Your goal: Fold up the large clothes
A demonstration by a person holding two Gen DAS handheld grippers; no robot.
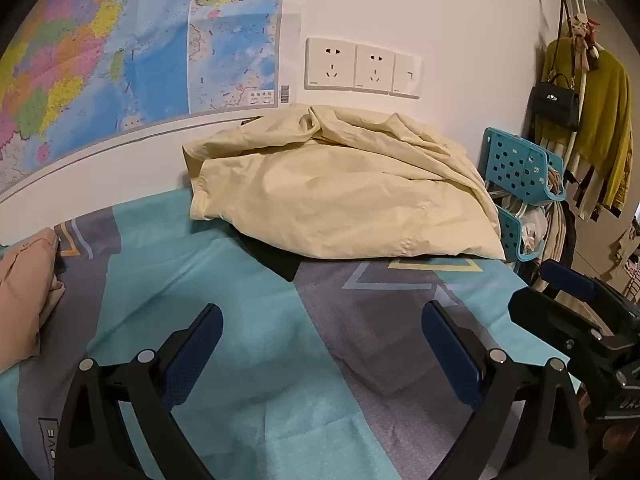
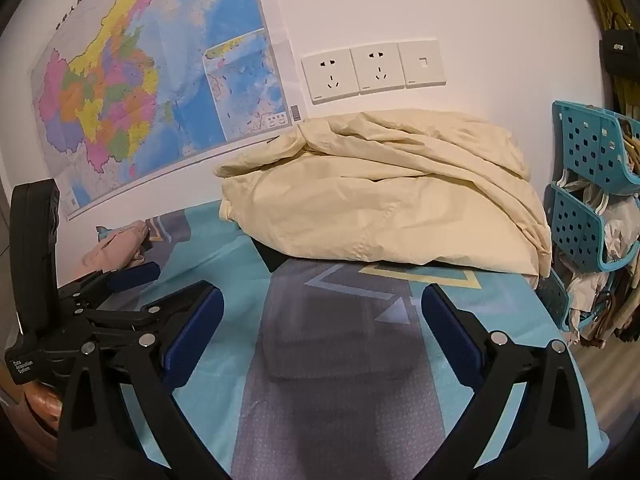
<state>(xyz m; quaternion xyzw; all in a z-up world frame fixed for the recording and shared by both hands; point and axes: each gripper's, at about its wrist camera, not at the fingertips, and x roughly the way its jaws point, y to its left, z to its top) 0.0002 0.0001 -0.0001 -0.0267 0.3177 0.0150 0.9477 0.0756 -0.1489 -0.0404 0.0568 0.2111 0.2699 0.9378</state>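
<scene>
Both the left gripper (image 1: 322,344) and right gripper (image 2: 322,328) hover fully spread and empty, ready to grasp the crumpled cream garment (image 1: 340,192).

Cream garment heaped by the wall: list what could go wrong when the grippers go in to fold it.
1. The cream garment is bunched, so an open gripper may pinch several layers.
2. It lies by the table's right edge next to the blue baskets; pulling could snag them.
3. Spreading it may disturb the pink garment.

Cream garment (image 1: 344,188) (plain), teal-and-grey geometric sheet (image 1: 224,272)
</scene>
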